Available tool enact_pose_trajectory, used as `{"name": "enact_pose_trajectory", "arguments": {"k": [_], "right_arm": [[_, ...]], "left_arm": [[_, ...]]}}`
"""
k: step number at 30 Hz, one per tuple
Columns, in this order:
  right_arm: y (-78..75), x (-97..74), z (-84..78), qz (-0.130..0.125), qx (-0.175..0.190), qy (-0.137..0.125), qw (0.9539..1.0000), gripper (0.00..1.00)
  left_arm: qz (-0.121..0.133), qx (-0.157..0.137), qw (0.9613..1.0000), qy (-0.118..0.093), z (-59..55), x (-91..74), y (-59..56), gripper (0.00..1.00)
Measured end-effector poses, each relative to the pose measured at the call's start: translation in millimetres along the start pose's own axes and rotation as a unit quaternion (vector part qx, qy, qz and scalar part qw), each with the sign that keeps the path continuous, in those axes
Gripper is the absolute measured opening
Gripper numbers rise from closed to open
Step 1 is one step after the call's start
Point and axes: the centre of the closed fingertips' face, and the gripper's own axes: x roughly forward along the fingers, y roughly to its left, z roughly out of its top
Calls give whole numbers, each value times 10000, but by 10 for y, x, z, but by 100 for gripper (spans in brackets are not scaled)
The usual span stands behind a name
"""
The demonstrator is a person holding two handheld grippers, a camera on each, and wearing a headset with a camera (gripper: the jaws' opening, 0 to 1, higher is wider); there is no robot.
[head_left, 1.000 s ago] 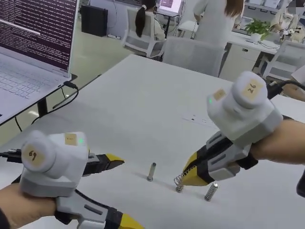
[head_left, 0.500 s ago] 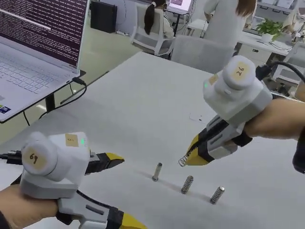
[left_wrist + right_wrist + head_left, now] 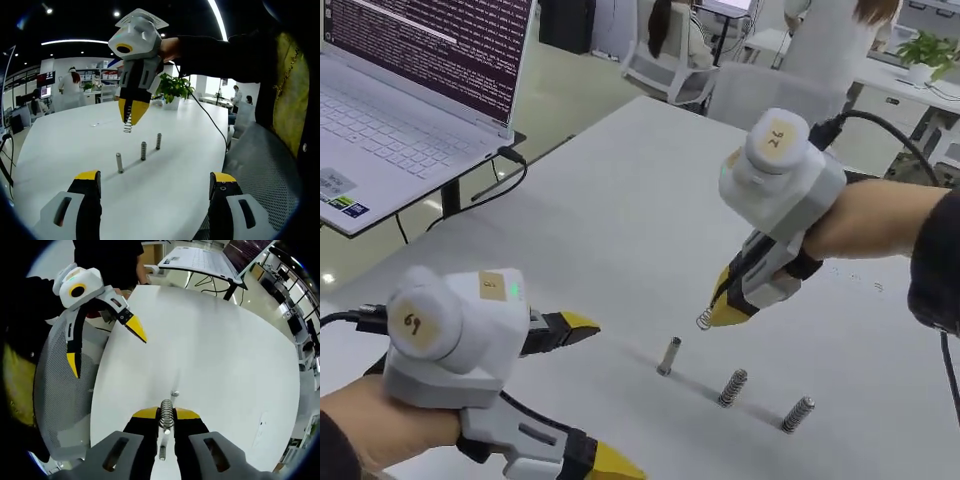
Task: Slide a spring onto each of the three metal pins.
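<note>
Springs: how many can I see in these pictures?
3. The held spring is pinched in the right gripper above the table; a second spring and a third spring stand on pins beside the bare pin.

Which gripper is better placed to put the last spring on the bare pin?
Right. The right gripper is shut on a spring just above the bare pin; the left gripper is open and empty.

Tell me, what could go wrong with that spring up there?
The spring sticks out of the right gripper, in the air near the bare pin; it could slip out or miss the pin. Coming down crooked might bump that thin pin or the sprung pin beside it.
</note>
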Motion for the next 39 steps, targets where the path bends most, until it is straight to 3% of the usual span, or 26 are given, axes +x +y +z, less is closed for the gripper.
{"name": "enact_pose_trajectory", "arguments": {"k": [3, 21, 39], "right_arm": [[-109, 93, -14, 24, -18, 113, 9999, 8], [-171, 452, -41, 239, 28, 410, 9989, 8], [-180, 559, -70, 323, -45, 580, 9978, 8]], "left_arm": [[-9, 63, 10000, 29, 9, 6, -8, 87], [-30, -6, 10000, -35, -38, 12, -19, 85], [-39, -90, 9999, -71, -64, 30, 0, 83]]}}
